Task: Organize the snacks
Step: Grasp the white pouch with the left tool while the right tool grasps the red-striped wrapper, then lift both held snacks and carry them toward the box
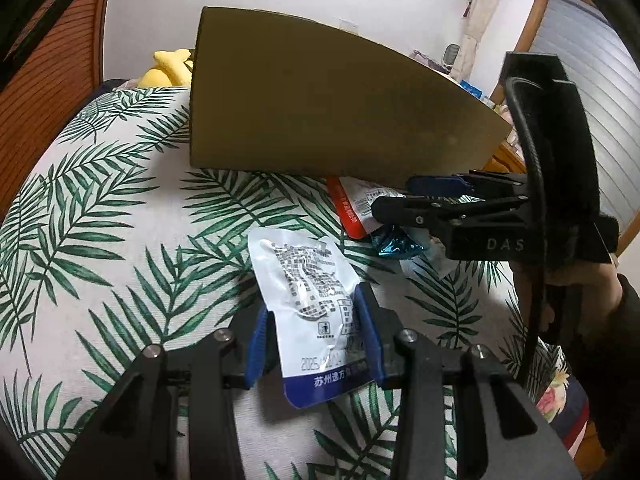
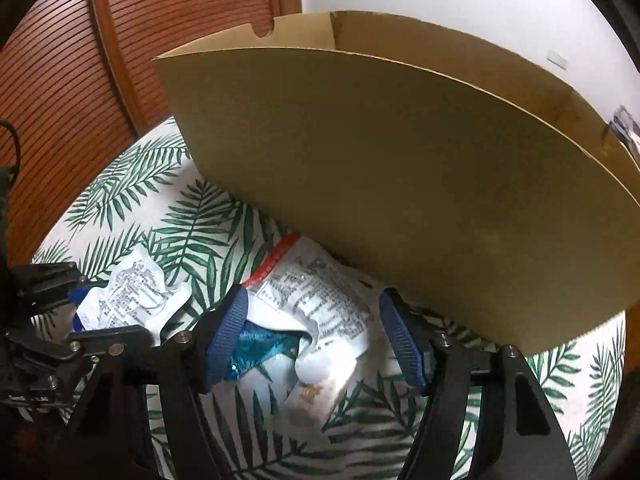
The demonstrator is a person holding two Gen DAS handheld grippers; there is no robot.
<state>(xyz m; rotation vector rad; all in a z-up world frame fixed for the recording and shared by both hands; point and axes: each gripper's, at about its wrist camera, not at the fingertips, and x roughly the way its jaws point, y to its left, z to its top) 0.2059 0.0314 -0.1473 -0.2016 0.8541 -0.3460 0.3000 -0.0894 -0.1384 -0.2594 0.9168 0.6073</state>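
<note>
On the leaf-printed cloth (image 1: pixel 100 240) that covers the tabletop, a brown cardboard box (image 1: pixel 320 100) stands open-topped, filling the twelve-to-three o'clock part of both wrist views. In the left wrist view the left gripper (image 1: pixel 316 332) pinches a white snack packet with a blue bottom band (image 1: pixel 308 304): both blue pads press against the packet's two side edges, and the packet sticks forward from the jaws toward twelve o'clock. Whether it lies on the cloth or is lifted off it cannot be told. At three o'clock in that view the right gripper (image 1: pixel 416 200) reaches in from the right, carried by a hand (image 1: pixel 580 284) in a dark sleeve, its tips over a small heap beside the box's lower edge.

In the right wrist view the right gripper (image 2: pixel 316 336) stands spread, a blue pad on either side of a crumpled white packet with a red edge (image 2: pixel 320 300), which lies on the cloth just below the box's near wall. The left pad touches or nearly touches that packet and a shiny teal wrapper (image 2: pixel 260 344) beside it; the right pad stands apart from the packet. At nine o'clock in this view the left gripper (image 2: pixel 80 312) shows with its white packet (image 2: pixel 132 296) in its jaws. A yellow soft toy (image 1: pixel 168 68) peeks out behind the box at eleven o'clock in the left view.
</note>
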